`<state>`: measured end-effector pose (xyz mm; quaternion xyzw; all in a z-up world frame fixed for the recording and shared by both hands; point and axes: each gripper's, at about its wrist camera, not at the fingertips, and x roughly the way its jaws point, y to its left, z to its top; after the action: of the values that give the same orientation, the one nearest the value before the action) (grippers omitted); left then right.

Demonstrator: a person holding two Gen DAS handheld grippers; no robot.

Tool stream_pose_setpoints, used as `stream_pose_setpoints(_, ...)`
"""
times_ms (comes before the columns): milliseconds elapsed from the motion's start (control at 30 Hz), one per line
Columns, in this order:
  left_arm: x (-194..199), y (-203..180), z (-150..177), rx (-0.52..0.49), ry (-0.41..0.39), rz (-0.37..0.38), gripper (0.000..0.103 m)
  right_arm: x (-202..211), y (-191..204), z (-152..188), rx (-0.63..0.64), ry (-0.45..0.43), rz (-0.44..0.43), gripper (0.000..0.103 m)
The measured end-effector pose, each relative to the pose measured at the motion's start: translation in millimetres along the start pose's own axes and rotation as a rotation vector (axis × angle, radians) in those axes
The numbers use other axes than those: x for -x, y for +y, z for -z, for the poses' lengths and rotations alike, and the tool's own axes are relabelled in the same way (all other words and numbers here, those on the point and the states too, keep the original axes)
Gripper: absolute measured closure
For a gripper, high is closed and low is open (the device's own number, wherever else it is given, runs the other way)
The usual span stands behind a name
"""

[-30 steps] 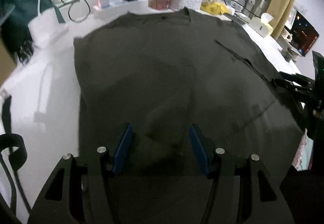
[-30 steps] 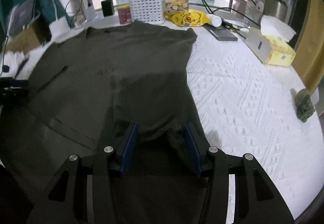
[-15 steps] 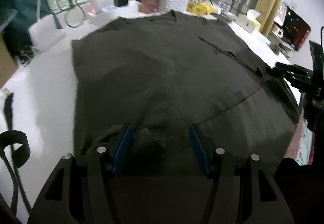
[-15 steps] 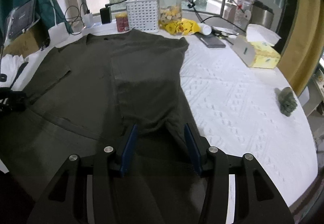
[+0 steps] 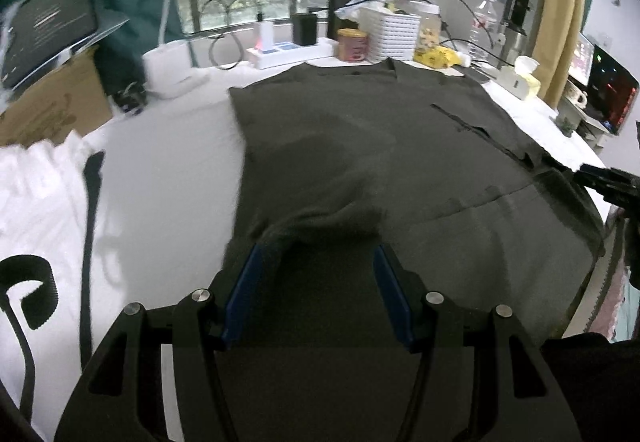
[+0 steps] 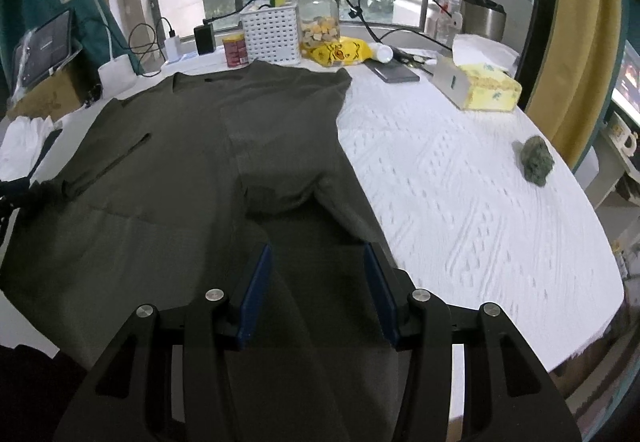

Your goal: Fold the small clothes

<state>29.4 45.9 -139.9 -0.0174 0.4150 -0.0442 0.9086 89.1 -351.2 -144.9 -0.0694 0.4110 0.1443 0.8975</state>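
Left wrist: shirt (image 5: 360,162) hem hides behind tool (image 5: 318,262).

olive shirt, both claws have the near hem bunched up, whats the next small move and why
Probably carry the hem forward toward the collar. Both the left claw and the right claw hold bunched fabric of the olive shirt, and its far half lies flat on the table, ready for folding over.

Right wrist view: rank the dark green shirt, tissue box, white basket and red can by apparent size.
1. dark green shirt
2. tissue box
3. white basket, close to the box; distance blurs that
4. red can
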Motion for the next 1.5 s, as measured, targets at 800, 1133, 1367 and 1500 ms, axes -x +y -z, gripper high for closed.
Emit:
stream_pose_setpoints(800, -15.6, 20.0, 19.3, 0.021, 0.009, -0.075, 0.072, -31.2, -1.4, 6.4, 0.049, 0.049, -0.009, 0.090)
stream_pose_setpoints(1133, 4.7, 8.5, 24.2, -0.036, -0.019, -0.114, 0.099, -13.0, -0.6, 11.3, 0.063, 0.020, -0.004, 0.097)
stream_pose_setpoints(1367, 17.2, 9.6, 35.3, -0.026, -0.042, -0.090, 0.099, 12.4, -0.6, 15.6, 0.089, -0.023, 0.026, 0.097)
stream_pose_setpoints(1500, 11.7, 13.7, 33.2, 0.002, -0.031, -0.113, 0.098, 28.5, -4.8, 18.8, 0.076, -0.057, 0.047, 0.098)
